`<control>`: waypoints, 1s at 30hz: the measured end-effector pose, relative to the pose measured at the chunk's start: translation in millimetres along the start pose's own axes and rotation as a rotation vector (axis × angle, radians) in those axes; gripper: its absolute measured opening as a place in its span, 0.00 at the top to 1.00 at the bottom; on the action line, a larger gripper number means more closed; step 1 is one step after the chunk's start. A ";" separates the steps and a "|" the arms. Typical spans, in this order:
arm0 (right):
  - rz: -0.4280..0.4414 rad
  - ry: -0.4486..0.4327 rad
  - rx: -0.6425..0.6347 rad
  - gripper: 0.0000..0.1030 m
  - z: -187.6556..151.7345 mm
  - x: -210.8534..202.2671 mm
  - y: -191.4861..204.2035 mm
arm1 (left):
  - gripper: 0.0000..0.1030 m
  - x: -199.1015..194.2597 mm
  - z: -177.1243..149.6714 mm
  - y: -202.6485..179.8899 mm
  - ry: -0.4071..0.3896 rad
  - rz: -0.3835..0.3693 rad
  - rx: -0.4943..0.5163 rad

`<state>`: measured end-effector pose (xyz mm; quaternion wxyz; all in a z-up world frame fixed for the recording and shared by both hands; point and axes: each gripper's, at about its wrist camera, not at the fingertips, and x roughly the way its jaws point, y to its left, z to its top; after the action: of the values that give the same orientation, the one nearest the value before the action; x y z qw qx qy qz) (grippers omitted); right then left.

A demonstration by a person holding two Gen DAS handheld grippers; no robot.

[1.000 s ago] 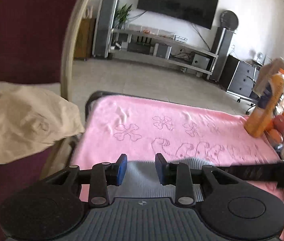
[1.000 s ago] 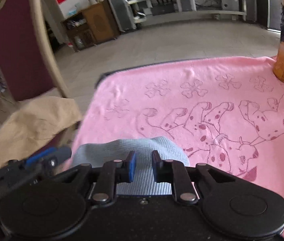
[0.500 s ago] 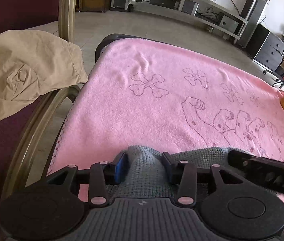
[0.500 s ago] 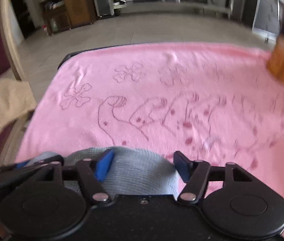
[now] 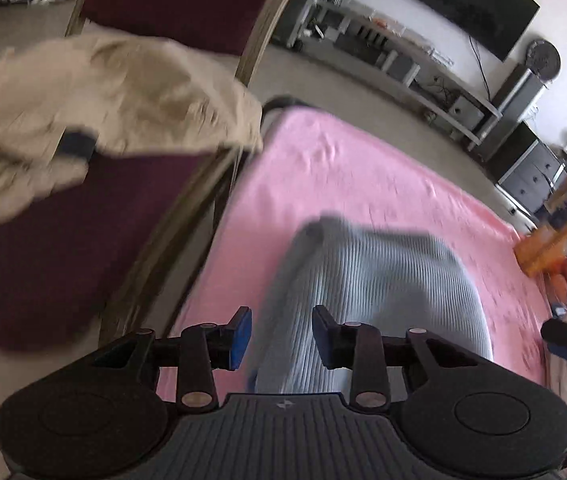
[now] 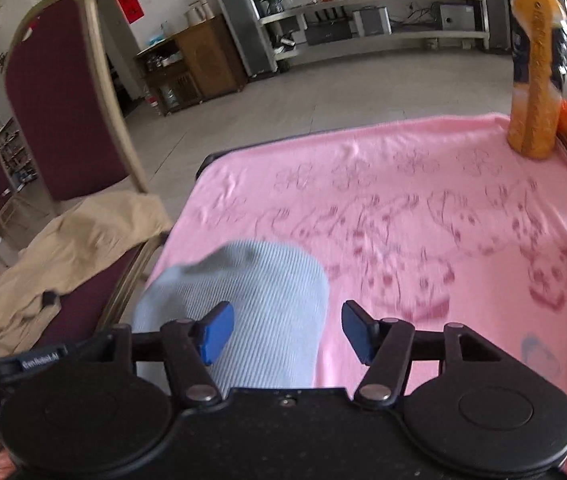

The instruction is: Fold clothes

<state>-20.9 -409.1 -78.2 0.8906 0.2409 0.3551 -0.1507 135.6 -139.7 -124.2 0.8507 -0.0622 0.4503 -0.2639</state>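
Nearest, the left gripper (image 5: 281, 336) hangs with its jaws parted and nothing pinched between them; the right gripper (image 6: 287, 332) stands wider apart, likewise empty. Both look released so the light blue ribbed garment (image 6: 243, 304) can lie as a folded bundle at the near left corner of the pink towel (image 6: 403, 200) covering the table (judging by its doubled edge, a fold is already made). A small label on the gripper at the left of the right view is too blurred to read. Beyond the left edge, a beige garment (image 5: 95, 104) waits on the maroon chair (image 6: 63, 96). At the far right corner stands an orange bottle (image 6: 535, 80), label illegible.
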 end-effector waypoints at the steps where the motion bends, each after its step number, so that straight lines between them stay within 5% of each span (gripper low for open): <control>1: 0.008 0.011 0.001 0.43 -5.5 -2.1 0.9 | 0.69 -5.2 -6.3 -1.3 -0.005 -0.010 0.019; 3: 0.024 0.033 0.001 0.46 -16.3 -5.9 2.9 | 0.70 -12.1 -15.9 -6.5 -0.013 -0.042 0.062; 7: 0.070 0.040 -0.054 0.74 -38.6 -11.0 22.7 | 0.75 -16.9 -30.7 -22.1 -0.004 -0.119 0.169; 11: 0.142 0.042 -0.160 0.78 -56.0 -10.9 51.4 | 0.78 -0.3 -43.4 -40.5 0.061 -0.062 0.265; 14: 0.047 0.089 -0.250 0.82 -66.5 10.3 63.1 | 0.79 17.1 -47.5 -44.7 0.138 -0.002 0.296; 18: -0.109 0.211 -0.214 0.86 -82.4 45.5 35.0 | 0.79 30.5 -57.1 -43.3 0.231 0.010 0.329; 19: -0.085 0.209 -0.192 0.86 -83.0 43.8 28.3 | 0.79 31.9 -59.3 -45.2 0.236 0.015 0.341; 23: 0.002 0.197 -0.120 0.82 -80.9 30.7 10.9 | 0.79 23.4 -57.5 -44.3 0.201 -0.013 0.329; 30: 0.090 0.142 -0.070 0.70 -72.1 -3.0 6.9 | 0.63 -22.2 -35.9 -12.4 -0.022 -0.226 0.138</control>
<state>-60.3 -364.4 -119.4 0.8769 0.2355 0.4112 -0.0805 91.9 -134.3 -124.8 0.8227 -0.0567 0.4118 -0.3878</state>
